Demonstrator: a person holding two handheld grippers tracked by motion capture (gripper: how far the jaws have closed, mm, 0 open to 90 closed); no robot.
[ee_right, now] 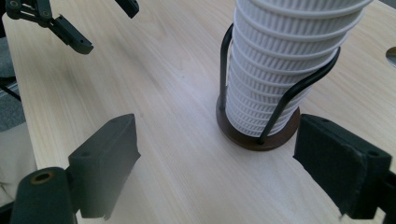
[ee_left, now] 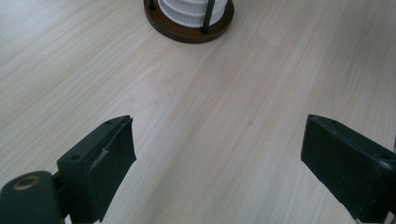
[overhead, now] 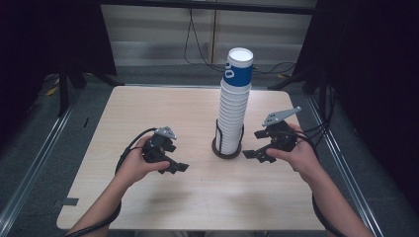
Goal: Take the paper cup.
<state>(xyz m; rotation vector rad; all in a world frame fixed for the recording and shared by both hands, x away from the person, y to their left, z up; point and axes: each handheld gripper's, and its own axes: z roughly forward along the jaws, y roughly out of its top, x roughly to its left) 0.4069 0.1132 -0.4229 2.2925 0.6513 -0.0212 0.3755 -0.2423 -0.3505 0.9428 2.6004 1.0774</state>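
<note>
Cups [overhead: 233, 118] untouched – full stack sits in its wire holder [overhead: 227, 148] mid-table, blue-banded cup on top. Left gripper [overhead: 179, 168] and right gripper [overhead: 253, 155] flank it, both spread, holding nothing – no cup pulled yet.

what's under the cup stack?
The cup stack stands on a round dark wooden base with black wire uprights. The base's middle is covered by the cups.
</note>
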